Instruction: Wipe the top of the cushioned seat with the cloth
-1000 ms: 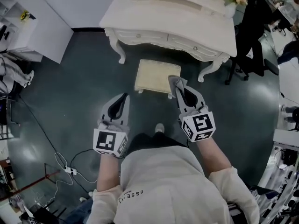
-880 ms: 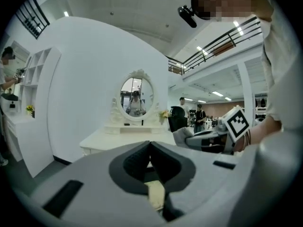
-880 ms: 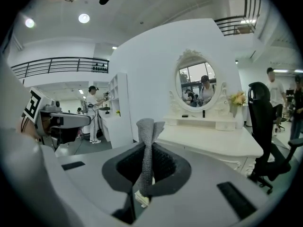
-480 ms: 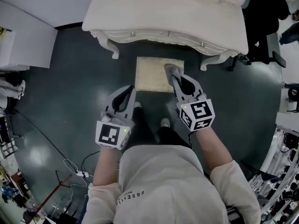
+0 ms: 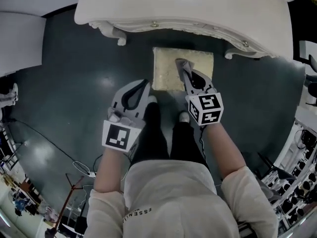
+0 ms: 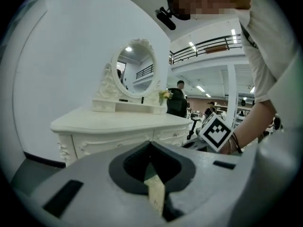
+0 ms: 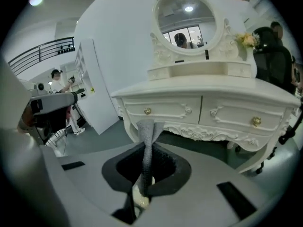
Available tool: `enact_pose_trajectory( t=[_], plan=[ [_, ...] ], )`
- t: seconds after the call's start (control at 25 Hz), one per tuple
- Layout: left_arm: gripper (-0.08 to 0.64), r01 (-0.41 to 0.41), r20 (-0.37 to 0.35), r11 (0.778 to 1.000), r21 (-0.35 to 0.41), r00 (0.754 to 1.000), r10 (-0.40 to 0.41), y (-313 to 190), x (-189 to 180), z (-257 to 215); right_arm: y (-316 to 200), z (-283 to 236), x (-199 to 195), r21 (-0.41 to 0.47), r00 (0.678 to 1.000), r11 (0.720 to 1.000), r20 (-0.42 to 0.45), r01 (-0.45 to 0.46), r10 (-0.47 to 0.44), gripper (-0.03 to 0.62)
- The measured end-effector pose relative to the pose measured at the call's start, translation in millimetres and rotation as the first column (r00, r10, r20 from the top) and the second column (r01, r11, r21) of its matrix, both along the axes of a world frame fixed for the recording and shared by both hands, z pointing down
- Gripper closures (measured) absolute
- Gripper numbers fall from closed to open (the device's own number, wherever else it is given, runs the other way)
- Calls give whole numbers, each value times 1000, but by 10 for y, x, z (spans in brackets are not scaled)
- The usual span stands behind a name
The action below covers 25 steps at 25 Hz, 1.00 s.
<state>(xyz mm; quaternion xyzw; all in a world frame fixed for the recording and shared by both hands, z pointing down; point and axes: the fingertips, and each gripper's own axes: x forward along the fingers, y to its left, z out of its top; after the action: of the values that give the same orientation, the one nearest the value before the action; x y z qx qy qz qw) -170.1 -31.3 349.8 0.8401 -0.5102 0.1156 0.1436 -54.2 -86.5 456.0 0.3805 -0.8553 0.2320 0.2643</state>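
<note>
Right tongs (image 5: 182,66) clamped on grey cloth (image 7: 147,141): looks limp and light, pinched at a bunched fold, above cushioned seat (image 5: 168,69) by the vanity (image 5: 198,9). Left tongs (image 5: 146,82) closed together, empty. Seat likely soft; light pressure should do.

The cushioned seat (image 5: 166,71) is a pale cream rectangle with a textured top. It stands on the dark floor (image 5: 74,83) just before the white dressing table (image 5: 198,9). The cloth (image 7: 146,136) is grey and bunched narrow, pinched in the right gripper's (image 5: 186,76) fingers (image 7: 189,188). Its end pokes past them above the seat's right part.
</note>
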Motion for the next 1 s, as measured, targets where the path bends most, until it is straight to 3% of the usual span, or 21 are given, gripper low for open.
enact_pose_trajectory(
  t=[0.28, 0.6, 1.0],
  plan=[
    [558, -10, -16, 998, -60, 1000, 9, -168, -354, 823, -355, 987, -335, -66, 997, 998, -70, -17, 13, 561],
    [558, -24, -58, 995, -92, 998, 19, -284, -577, 1613, -505, 1998, -748, -163, 995, 985, -91, -47, 32, 561],
    [558, -86, -92, 989, -116, 993, 76, -300, -666, 2009, -516, 2708, -938, -241, 989, 967, -145, -78, 43, 561]
  ],
)
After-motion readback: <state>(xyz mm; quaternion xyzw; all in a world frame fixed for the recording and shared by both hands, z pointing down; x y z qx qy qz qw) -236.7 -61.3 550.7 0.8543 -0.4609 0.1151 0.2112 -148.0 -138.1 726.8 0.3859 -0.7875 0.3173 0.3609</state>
